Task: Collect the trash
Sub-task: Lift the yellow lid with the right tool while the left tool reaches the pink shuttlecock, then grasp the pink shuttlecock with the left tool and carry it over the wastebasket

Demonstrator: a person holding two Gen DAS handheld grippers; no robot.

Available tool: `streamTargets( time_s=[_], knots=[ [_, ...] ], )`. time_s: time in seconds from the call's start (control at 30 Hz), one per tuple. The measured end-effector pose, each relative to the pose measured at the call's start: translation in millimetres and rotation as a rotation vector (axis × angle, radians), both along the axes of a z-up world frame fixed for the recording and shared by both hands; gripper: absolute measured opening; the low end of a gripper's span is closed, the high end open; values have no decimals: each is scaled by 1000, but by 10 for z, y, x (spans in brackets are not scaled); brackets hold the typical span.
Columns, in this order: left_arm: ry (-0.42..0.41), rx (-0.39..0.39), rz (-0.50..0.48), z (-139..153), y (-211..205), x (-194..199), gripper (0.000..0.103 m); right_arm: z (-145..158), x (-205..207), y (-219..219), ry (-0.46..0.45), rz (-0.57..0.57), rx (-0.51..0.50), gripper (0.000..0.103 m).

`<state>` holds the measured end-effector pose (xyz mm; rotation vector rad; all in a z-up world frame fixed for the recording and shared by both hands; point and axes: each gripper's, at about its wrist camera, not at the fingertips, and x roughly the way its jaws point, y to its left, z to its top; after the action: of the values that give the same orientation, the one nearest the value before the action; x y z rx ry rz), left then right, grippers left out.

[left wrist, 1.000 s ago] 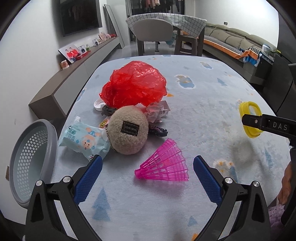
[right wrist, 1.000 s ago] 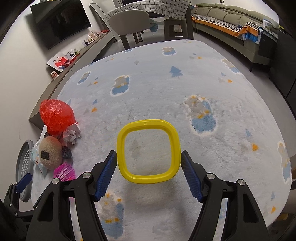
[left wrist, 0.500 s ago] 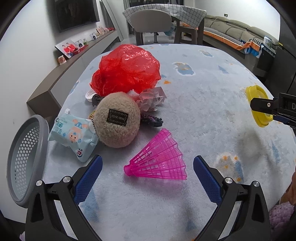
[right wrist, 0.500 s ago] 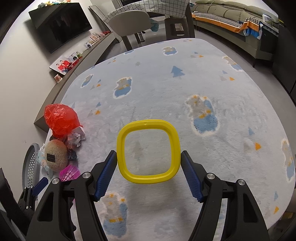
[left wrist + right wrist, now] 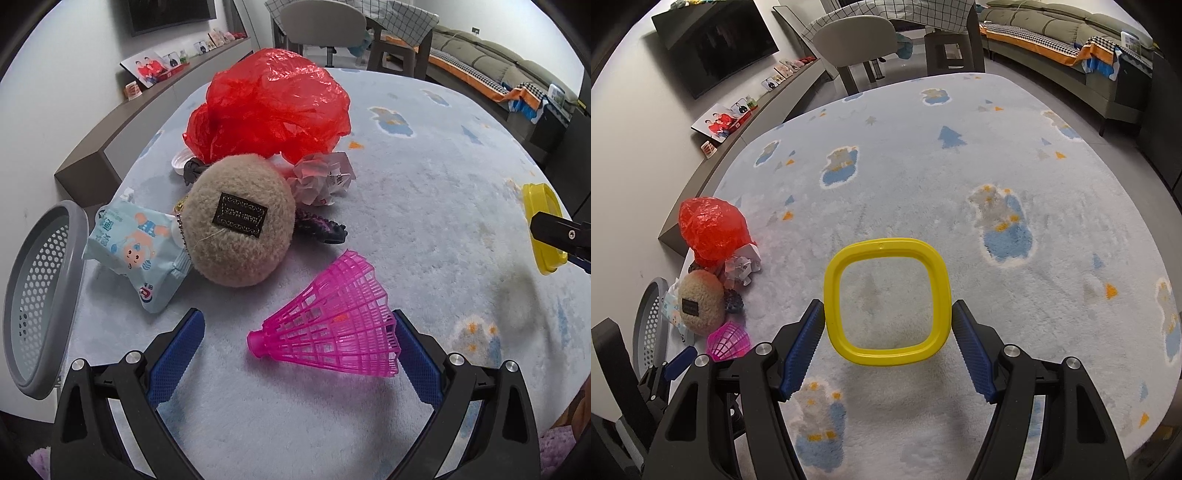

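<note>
A pink plastic shuttlecock (image 5: 332, 317) lies on the pale blue rug between the open fingers of my left gripper (image 5: 295, 350), nearer the right finger. Behind it lie a beige plush ball (image 5: 238, 221), a blue wipes packet (image 5: 136, 247), crumpled paper (image 5: 321, 177) and a red plastic bag (image 5: 273, 103). My right gripper (image 5: 888, 343) is shut on a yellow square ring (image 5: 886, 299) and holds it above the rug; the ring also shows at the right edge of the left wrist view (image 5: 541, 225).
A grey perforated basket (image 5: 37, 295) stands off the rug's left edge. A low grey shelf (image 5: 122, 125) with photos runs along the left wall. A chair (image 5: 857, 37), a table and a sofa (image 5: 1052, 40) stand beyond the rug.
My left gripper has moved forward and down toward the pile, so the shuttlecock now sits between its fingers. The right gripper has held the yellow ring almost still.
</note>
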<state>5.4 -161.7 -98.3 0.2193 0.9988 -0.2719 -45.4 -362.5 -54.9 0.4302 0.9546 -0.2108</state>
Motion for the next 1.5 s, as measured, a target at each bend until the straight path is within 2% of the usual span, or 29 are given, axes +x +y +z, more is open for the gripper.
streamTargets(
  time_s=[0.27,0.37,0.43,0.6,0.83,1.0,1.3,1.5],
  knots=[
    [5,4,15,-77,-13,53,97,-17,17,53,5,17,-3,68],
    [-3,-7,3,-77,-18,37,94,-15,15,49,3,15,-2,68],
    [0,-17,-16,-70,-28,31,84,-15,11,42,2,12,1,68],
    [-3,-36,-53,-40,-56,-12,69,-5,7,41,-1,13,7,68],
    [-30,-22,-69,22,-57,-52,69,19,20,69,-9,21,8,68],
    [-91,-14,-74,156,18,-98,69,84,22,145,-26,33,2,68],
    [-190,-9,-58,437,321,-203,69,249,36,430,-69,73,-27,68],
    [-241,-29,-12,654,628,-238,69,326,62,644,-89,96,-36,68]
  ],
)
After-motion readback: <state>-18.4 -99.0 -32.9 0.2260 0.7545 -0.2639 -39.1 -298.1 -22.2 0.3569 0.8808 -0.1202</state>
